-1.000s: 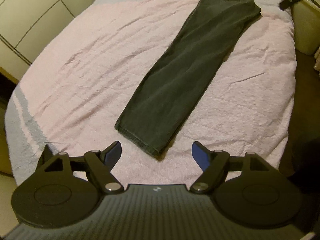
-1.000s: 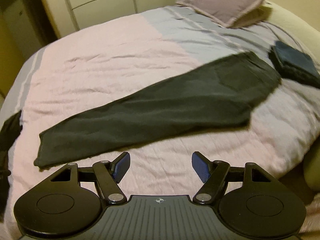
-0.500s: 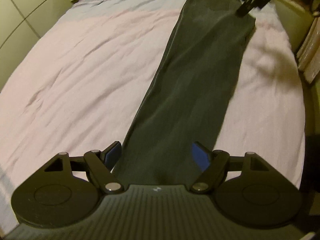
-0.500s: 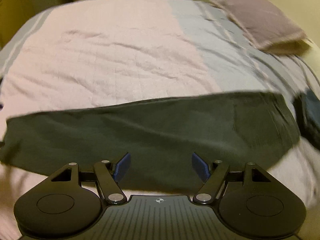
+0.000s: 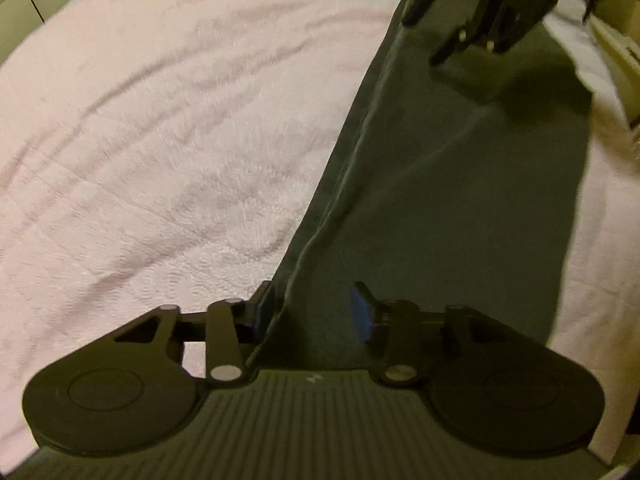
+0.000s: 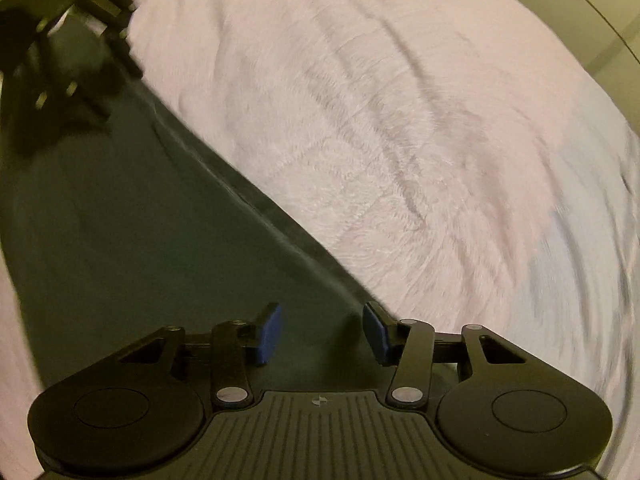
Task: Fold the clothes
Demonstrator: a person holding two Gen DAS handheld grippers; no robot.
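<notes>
Bed [image 5: 160, 140] taking up basically the whole view, pink fuzzy blanket [image 6: 400, 140] wrinkling all over it. Dark trousers [image 5: 460, 200] lying flat and stretched long across that blanket, running from one gripper to the other, folded seam edge showing along the side facing the open pink part.

Left gripper [image 5: 310, 314] sitting low at one end of the trousers, fingers [image 5: 360, 314] spread partway apart, straddling the fabric edge, not clamping anything yet as far as visible. Left pad mostly hiding behind the raised fold of cloth.

Right gripper [image 6: 320, 334] hovering right over the other end, blue fingers [image 6: 268, 334] also partly open with dark fabric showing in the gap, not pinching it. Looking pretty blurry on that side.

Each gripper showing up far off in the other's camera, near the opposite end of the trousers.
</notes>
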